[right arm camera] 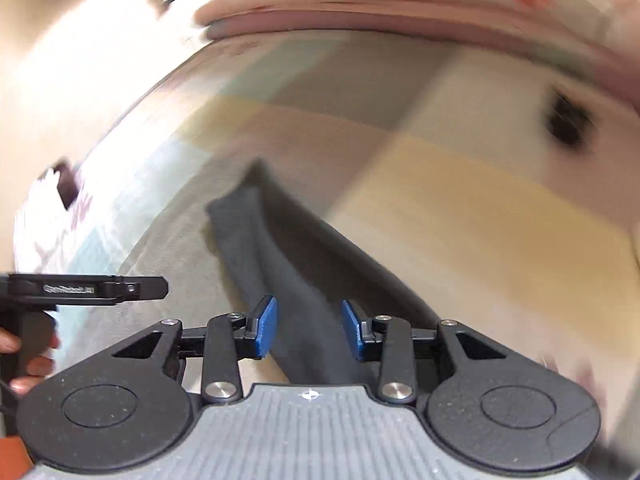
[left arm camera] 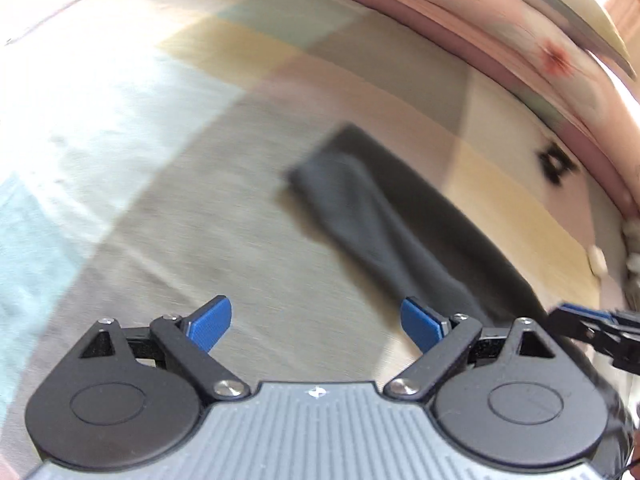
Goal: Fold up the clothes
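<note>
A dark grey garment (left arm camera: 400,232) lies folded into a long narrow strip on a patchwork bed sheet (left arm camera: 200,208). My left gripper (left arm camera: 316,326) is open wide over bare sheet, and the strip runs past its right blue pad (left arm camera: 420,328). The tip of the right gripper (left arm camera: 580,320) shows at that view's right edge. In the right wrist view the garment (right arm camera: 280,256) runs straight under my right gripper (right arm camera: 308,328), whose jaws stand partly apart with cloth visible in the gap; the pads do not press on it. The left gripper (right arm camera: 100,288), held by a hand (right arm camera: 24,360), is at the left.
Pink bedding (left arm camera: 500,32) borders the far side of the sheet, with a red mark (left arm camera: 554,58) on it. A black printed mark (left arm camera: 556,160) sits on a pale patch at the right. A white patterned cloth (right arm camera: 52,216) lies at the left edge. Both views are motion-blurred.
</note>
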`<state>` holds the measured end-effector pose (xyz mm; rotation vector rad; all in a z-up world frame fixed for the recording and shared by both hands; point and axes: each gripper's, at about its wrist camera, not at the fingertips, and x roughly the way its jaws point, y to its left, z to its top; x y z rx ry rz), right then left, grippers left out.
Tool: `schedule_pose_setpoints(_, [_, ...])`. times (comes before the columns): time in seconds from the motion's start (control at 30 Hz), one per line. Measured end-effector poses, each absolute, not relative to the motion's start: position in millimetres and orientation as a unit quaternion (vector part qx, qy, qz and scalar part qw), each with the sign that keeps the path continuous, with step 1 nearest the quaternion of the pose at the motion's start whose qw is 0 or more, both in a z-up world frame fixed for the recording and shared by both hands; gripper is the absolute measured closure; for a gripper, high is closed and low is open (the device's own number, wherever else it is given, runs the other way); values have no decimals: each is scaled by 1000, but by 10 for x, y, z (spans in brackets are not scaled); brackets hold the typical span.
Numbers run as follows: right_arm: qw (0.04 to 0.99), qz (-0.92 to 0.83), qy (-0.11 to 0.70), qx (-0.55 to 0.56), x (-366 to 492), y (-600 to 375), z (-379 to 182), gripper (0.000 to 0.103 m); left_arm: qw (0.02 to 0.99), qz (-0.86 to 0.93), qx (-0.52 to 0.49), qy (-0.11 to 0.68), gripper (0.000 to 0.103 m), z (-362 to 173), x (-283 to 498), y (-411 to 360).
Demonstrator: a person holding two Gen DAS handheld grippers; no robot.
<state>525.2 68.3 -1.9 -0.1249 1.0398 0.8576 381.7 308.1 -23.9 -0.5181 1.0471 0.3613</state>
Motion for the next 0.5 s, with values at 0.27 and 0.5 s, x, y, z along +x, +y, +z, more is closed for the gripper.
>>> schedule_pose_setpoints(0.27, [751, 428, 473, -171, 5882, 1505, -299, 61, 808, 181, -300, 474, 11, -453, 3650, 3799])
schedule_pose_setpoints(0.5, [707, 440, 511, -215, 6091, 1461, -476, 101, 800, 171, -335, 467, 11, -636, 3748, 3826])
